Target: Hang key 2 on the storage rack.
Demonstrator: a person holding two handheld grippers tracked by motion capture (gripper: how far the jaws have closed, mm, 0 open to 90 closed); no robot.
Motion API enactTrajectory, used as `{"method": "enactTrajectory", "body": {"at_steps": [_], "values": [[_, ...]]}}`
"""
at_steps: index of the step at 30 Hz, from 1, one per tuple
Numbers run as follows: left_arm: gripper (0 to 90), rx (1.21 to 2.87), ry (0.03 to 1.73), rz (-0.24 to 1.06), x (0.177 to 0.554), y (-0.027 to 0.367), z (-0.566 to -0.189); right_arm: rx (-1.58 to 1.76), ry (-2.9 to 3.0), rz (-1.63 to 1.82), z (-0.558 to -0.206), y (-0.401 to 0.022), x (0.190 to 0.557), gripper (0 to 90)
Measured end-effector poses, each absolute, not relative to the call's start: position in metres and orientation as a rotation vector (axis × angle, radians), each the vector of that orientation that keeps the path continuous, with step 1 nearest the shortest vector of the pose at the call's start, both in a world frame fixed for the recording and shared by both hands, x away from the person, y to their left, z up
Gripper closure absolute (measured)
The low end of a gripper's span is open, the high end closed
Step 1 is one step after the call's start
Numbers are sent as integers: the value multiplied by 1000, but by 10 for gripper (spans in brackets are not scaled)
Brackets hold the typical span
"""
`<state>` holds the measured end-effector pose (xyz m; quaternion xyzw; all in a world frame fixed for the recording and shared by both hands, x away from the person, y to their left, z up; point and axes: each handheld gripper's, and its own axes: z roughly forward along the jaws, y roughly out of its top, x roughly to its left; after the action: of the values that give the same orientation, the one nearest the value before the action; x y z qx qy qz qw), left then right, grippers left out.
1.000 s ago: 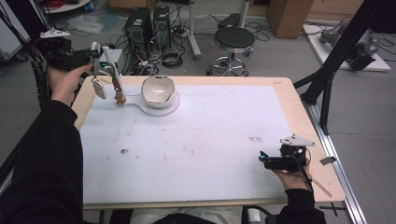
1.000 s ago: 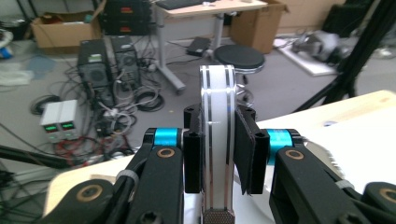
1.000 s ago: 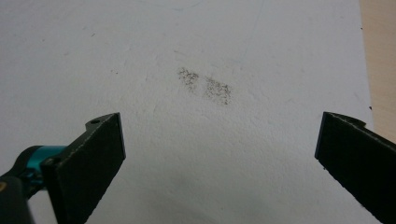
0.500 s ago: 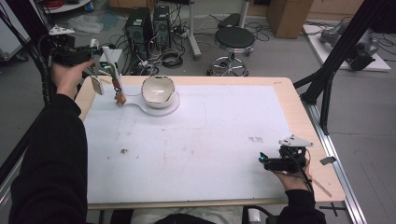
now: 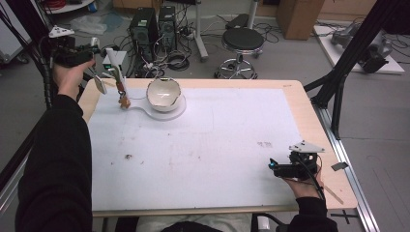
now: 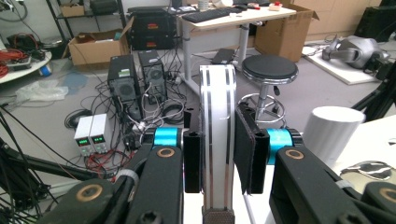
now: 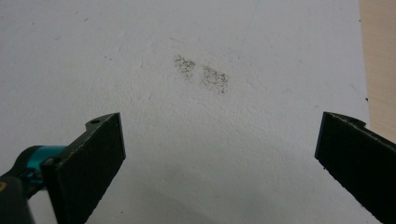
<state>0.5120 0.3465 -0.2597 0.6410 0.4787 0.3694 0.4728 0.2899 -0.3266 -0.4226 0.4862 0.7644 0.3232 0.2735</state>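
Left gripper point(image 6: 219, 163): pinched on a white strip-like tool point(image 6: 217, 140), held off the table's point(image 5: 300, 104) far-left corner near the bowl point(image 5: 163, 93); the clamping is seen in the left gripper view. Right gripper point(image 7: 219, 154): spread over a smudged mat point(image 7: 201, 116).

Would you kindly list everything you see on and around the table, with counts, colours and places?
Bowl: one, white, far left of the table on a white base.
Tongs: one, silver with dark stripes, clamped in the left gripper, tips down beside the bowl.
Mat: one, white, covering the table, with small dark smudges.
Table: one, light wood edge.
Stool: one, black round seat, on the floor beyond the table.
Computer towers: two, black, on the floor among cables.
Cardboard box: one, brown, far floor.
Left gripper: one, black, shut on the tongs at the far left corner.
Right gripper: one, black, jaws wide open, near right of the table.
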Motion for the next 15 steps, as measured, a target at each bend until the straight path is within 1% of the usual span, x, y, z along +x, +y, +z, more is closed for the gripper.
{"method": "enactTrajectory", "body": {"at_steps": [5, 12, 15], "values": [[745, 1557, 1169, 912, 517, 347, -264, 1309, 2060, 857, -424, -326, 290, 7], [745, 1561, 1142, 921, 524, 336, -270, 1311, 2057, 840, -425, -327, 289, 7], [745, 1570, 1136, 893, 525, 331, -272, 1314, 2056, 838, -425, -327, 288, 7]]}}
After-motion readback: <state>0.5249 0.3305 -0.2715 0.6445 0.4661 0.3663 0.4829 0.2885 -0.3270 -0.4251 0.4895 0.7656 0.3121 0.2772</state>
